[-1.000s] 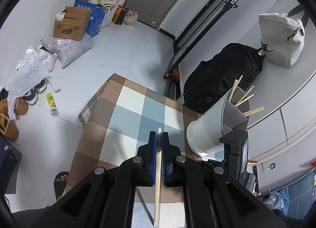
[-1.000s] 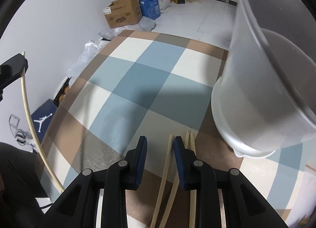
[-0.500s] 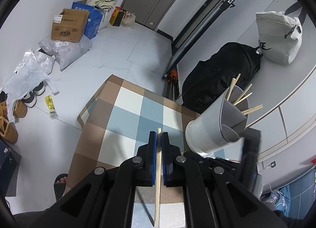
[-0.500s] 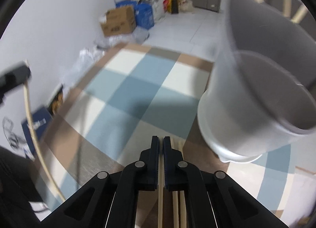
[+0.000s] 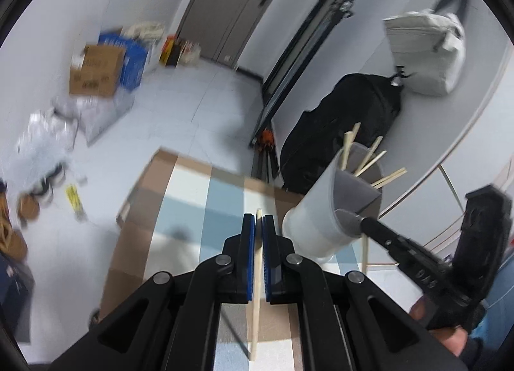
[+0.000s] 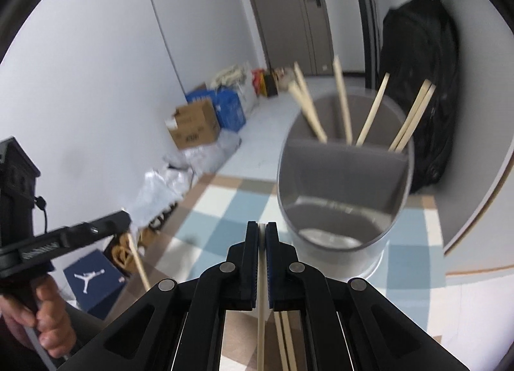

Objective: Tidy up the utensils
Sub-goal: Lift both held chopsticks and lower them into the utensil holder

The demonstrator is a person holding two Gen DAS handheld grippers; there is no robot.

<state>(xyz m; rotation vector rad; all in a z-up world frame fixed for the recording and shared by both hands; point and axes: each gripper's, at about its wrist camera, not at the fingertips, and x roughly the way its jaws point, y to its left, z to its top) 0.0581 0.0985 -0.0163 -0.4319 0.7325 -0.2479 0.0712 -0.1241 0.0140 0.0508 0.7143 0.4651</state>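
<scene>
My left gripper [image 5: 258, 219] is shut on a pale wooden chopstick [image 5: 255, 306] that hangs below its blue pads, above the checked tablecloth [image 5: 189, 204]. My right gripper [image 6: 261, 227] is shut on another chopstick [image 6: 261, 322], raised just in front of the grey divided holder [image 6: 343, 175]. Several chopsticks [image 6: 342, 101] stand in the holder's far compartment; the near compartment shows nothing inside. Two more chopsticks [image 6: 285, 339] lie on the cloth below my right gripper. In the left wrist view the right gripper [image 5: 363, 223] hangs beside the holder [image 5: 318, 210].
A black backpack [image 5: 337, 133] and a white bag [image 5: 424, 49] sit behind the table. Cardboard and blue boxes [image 5: 99, 72] and plastic bags line the floor by the wall. A blue shoe box [image 6: 93, 278] lies on the floor at the left.
My right gripper has shut on a chopstick from the cloth and lifted it up to the holder's rim. My left gripper has risen slightly with its chopstick.
</scene>
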